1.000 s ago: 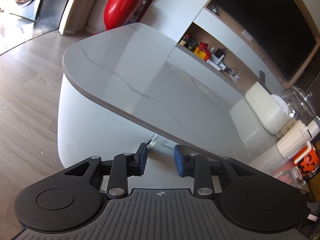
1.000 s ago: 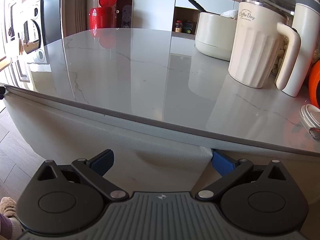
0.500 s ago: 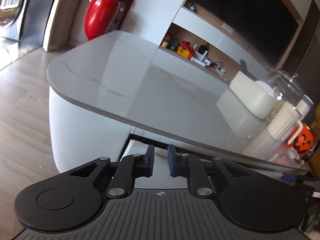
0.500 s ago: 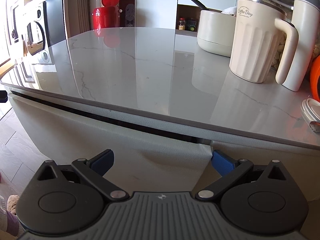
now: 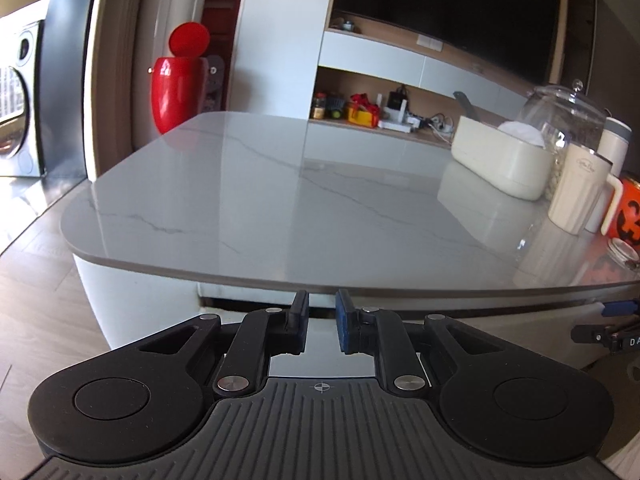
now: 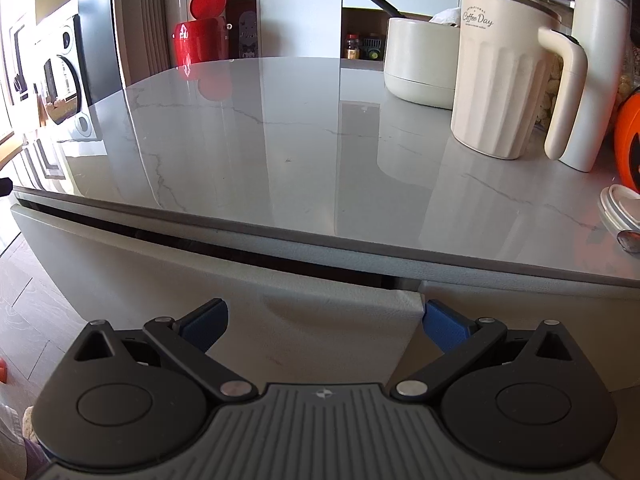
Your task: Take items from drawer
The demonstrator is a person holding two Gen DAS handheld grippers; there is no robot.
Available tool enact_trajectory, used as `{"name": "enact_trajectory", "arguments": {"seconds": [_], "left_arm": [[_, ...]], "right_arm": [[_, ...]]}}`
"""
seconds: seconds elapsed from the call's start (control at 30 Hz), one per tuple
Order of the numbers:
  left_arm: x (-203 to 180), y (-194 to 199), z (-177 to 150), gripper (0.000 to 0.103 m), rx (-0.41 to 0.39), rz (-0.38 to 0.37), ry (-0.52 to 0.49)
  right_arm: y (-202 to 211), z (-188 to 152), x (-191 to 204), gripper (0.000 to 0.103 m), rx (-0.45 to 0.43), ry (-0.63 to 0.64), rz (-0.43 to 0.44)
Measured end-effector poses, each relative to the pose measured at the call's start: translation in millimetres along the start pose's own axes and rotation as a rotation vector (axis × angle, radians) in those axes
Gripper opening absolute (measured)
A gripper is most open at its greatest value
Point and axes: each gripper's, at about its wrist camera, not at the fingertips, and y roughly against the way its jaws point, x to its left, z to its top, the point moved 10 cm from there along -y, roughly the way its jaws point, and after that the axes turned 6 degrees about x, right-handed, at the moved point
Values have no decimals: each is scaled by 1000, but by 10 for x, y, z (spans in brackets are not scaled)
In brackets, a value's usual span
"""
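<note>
A pale marble-look surface (image 6: 280,140) fills most of my view, with a cream mug (image 6: 496,80), a tall tumbler (image 6: 596,64) and a cream tub (image 5: 500,160) crowded at its right end and a red bin (image 5: 178,88) beyond the far edge. Under the rim sits the drawer (image 6: 240,280), its pale front pulled out only a crack, so a dark slit shows along the top. Whatever lies inside is hidden from me.

My worry is the grip. My left fingers (image 5: 322,320) are at the top lip of the drawer front, narrowed to a slim gap, and I cannot tell whether they truly pinch the panel. If the hold is shallow, a pull may slip them off and knock them up against the stone edge above. Pulling from one end could also skew the drawer on its runners.

My right fingers (image 6: 324,320) are spread wide and hold nothing, straddling the drawer front's right end, one blue pad (image 6: 444,326) just beside the seam with the next panel; they could catch there as the front slides out.
</note>
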Motion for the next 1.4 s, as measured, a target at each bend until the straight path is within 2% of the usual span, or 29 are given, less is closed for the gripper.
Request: {"name": "enact_trajectory", "arguments": {"seconds": [0.07,0.23,0.5,0.77,0.83,0.93,1.0,1.07,1.2,1.3,1.4], "left_arm": [[-180,-77,-82,16,16,-11,-37],[-410,-109,-111,16,-47,18,-136],[-356,-235,-72,16,-9,44,-98],[-411,-266,-80,16,-4,77,-163],[-392,-259,-78,16,16,62,-140],[-380,-248,-87,16,23,53,-139],[-375,-238,-95,16,27,50,-139],[-363,-219,-106,16,32,40,-136],[-356,-166,-141,16,33,20,-132],[-351,-122,-163,17,29,-13,-110],[-357,-101,-154,17,27,-36,-96]], "right_arm": [[-2,-14,11,103,-3,14,-7],[0,-22,17,103,-6,28,-11],[5,-17,26,103,-7,37,-21],[1,-7,31,103,-5,43,-30],[59,26,11,103,-19,10,-23],[318,163,121,103,-135,1,-66],[388,242,284,103,-171,-28,-37],[328,315,513,103,-166,-30,-15],[63,380,781,103,-134,-9,-87],[-109,413,812,103,-111,-115,-110],[-184,441,795,103,-102,-160,-143]]}}
